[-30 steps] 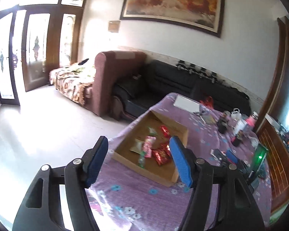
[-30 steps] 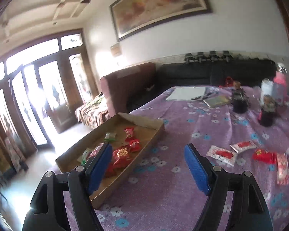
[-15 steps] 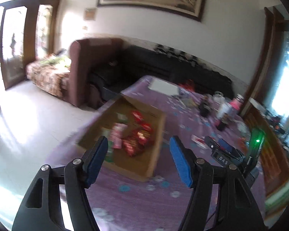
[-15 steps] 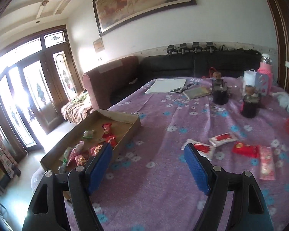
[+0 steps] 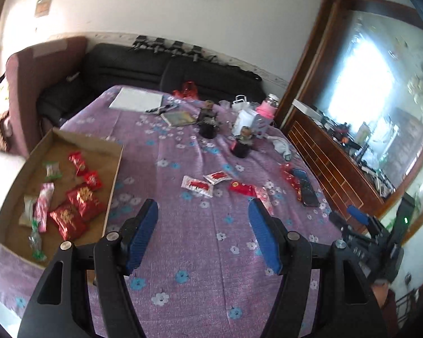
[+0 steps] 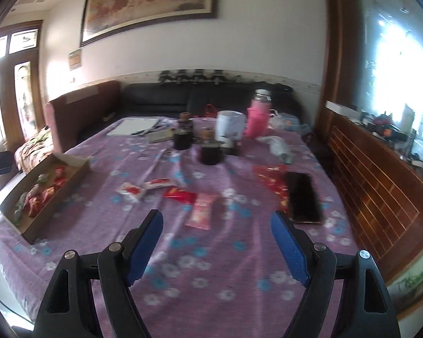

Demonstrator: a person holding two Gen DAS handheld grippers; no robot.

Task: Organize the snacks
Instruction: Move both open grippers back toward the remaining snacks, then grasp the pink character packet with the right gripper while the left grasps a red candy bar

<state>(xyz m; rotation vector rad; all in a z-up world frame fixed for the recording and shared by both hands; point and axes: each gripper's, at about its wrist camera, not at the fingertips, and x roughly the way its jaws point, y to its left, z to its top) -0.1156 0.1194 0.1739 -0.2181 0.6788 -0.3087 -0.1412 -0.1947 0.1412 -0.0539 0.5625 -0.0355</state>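
Presently, from the left wrist, the left gripper point(image 5: 201, 219) is seen parted and empty beside the cardboard tray point(image 5: 114, 174) already gathering snacks, while from the right wrist the right gripper point(image 6: 217, 232), just widened and empty, is aimed at the pink packet point(image 6: 201, 209) lying loose on the counter point(image 6: 211, 267).

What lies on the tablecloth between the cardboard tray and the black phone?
Four loose packets: two white-and-red sachets, a red packet and a pink wrapper. The right wrist view shows this best.
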